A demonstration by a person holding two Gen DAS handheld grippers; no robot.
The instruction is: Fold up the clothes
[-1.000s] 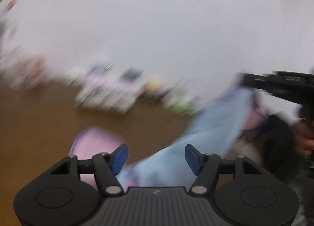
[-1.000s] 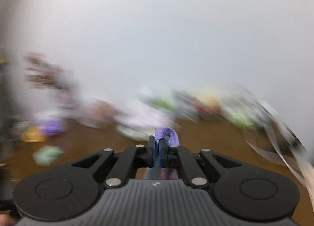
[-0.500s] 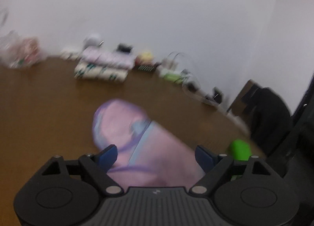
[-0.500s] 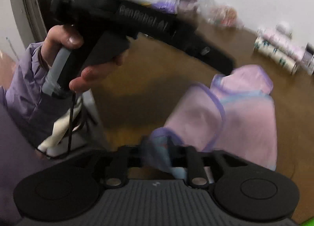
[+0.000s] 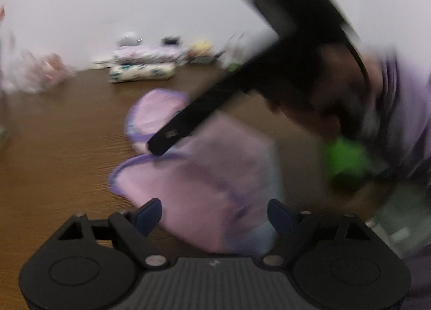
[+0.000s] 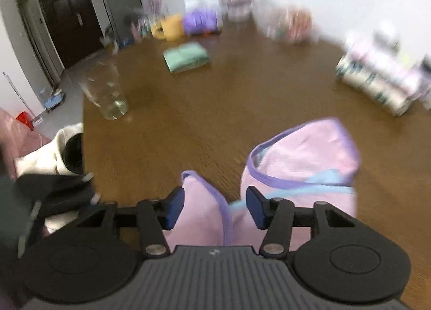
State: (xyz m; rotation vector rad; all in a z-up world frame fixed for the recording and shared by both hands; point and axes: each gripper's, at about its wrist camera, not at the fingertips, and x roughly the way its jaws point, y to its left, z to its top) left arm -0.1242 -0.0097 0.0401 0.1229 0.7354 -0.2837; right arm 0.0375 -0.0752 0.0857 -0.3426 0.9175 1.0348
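Pink hooded garment (image 6: 301, 159) lies on bench (image 6: 188, 110), partly doubled. Left gripper (image 5: 214, 215) spread; right gripper (image 6: 215, 209) spread, straddling purple-trimmed fold (blurred). Advise square edges, flatten hood.

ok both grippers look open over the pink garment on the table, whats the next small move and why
Probably close the right gripper on the purple-trimmed flap between its fingers. Both grippers are open, and the pink garment lies loosely bunched on the table, so nothing holds it for the next fold.
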